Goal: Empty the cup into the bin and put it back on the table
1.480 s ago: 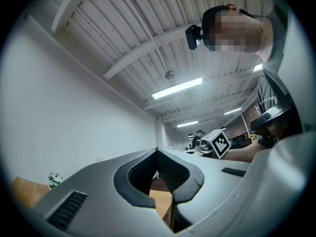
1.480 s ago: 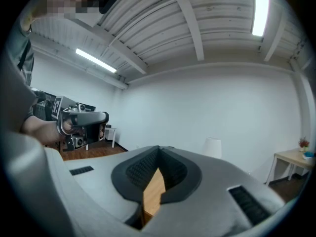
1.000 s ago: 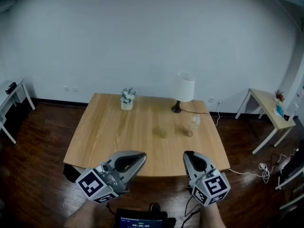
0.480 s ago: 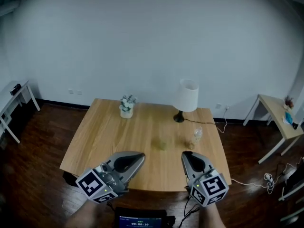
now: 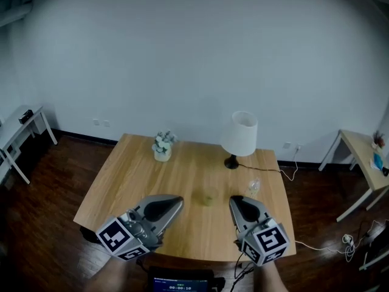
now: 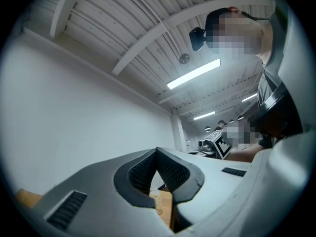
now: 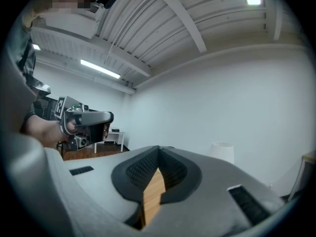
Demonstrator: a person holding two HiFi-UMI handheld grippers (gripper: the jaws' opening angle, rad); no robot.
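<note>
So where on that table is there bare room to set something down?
The left half of the table, out to the flower pot and greenish object, is bare. Crowded: the right side, with lamp, cord and clear cup.

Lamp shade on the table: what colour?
White shade, on a dark base. Shows best in the head view.

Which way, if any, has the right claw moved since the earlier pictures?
Yes. The right claw moved forward, farther past the near edge of the table.
</note>
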